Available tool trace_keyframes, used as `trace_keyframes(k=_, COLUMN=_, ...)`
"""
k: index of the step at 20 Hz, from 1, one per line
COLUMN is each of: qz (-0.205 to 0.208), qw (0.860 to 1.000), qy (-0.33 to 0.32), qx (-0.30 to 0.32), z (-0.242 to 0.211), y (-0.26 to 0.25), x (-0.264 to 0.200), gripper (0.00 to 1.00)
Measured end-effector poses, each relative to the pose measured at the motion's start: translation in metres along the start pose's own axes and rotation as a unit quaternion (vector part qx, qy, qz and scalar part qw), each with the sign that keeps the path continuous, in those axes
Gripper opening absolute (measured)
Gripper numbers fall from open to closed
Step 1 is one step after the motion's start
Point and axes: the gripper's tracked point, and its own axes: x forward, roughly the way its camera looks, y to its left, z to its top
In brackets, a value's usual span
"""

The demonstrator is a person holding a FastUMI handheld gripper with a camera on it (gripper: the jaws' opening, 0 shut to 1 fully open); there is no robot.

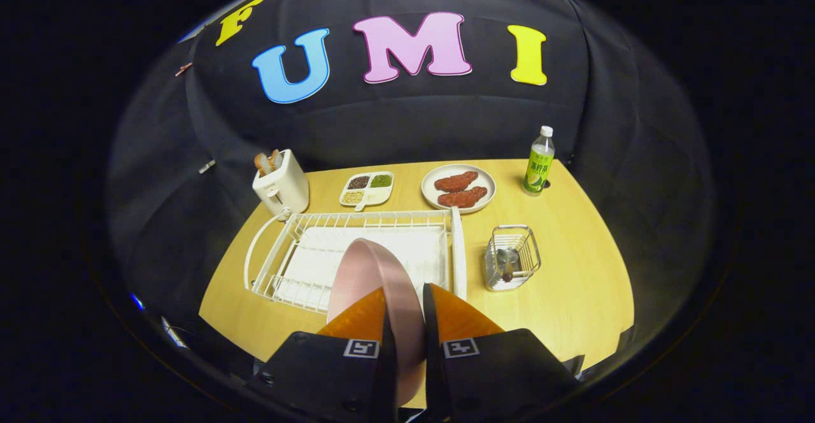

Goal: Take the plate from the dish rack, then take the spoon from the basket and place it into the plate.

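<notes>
We hold pink plate (375, 276) edge-on, tool (405, 311) clamped on rim, above dish rack (356, 232). Spoon (507, 262) in basket (512, 257) beside rack. Risk: thin rim grip, plate pivots or slips.

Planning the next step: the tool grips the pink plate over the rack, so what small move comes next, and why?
Probably carry the pink plate, pinched on edge by the tool, clear of the dish rack and lay it flat on the table by the basket, whose spoon needs it.
</notes>
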Motion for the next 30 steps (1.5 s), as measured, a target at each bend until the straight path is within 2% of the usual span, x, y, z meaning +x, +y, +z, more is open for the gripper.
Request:
trace_keyframes(k=7, qz=0.05, qw=0.996, qy=0.04, qx=0.058, z=-0.086, y=-0.003, x=-0.005, gripper=0.21)
trace_keyframes(k=13, qz=0.064, qw=0.989, qy=0.074, qx=0.109, z=-0.138, y=-0.012, x=0.035, gripper=0.21)
trace_keyframes(k=16, qz=0.055, qw=0.986, qy=0.09, qx=0.128, z=-0.152, y=-0.025, x=0.047, gripper=0.22)
trace_keyframes(k=19, qz=0.067, qw=0.981, qy=0.101, qx=0.154, z=-0.159, y=-0.026, x=0.054, gripper=0.23)
trace_keyframes(k=23, qz=0.051, qw=0.978, qy=0.109, qx=0.168, z=-0.166, y=-0.046, x=0.069, gripper=0.25)
trace_keyframes(k=25, qz=0.055, qw=0.979, qy=0.102, qx=0.166, z=-0.163, y=-0.052, x=0.069, gripper=0.33)
trace_keyframes(k=26, qz=0.056, qw=0.981, qy=0.096, qx=0.161, z=-0.159, y=-0.055, x=0.066, gripper=0.33)
trace_keyframes(k=29, qz=0.047, qw=0.989, qy=0.063, qx=0.124, z=-0.141, y=-0.08, x=0.064, gripper=0.98)
trace_keyframes(k=30, qz=0.039, qw=0.992, qy=0.046, qx=0.109, z=-0.132, y=-0.09, x=0.057, gripper=0.99)
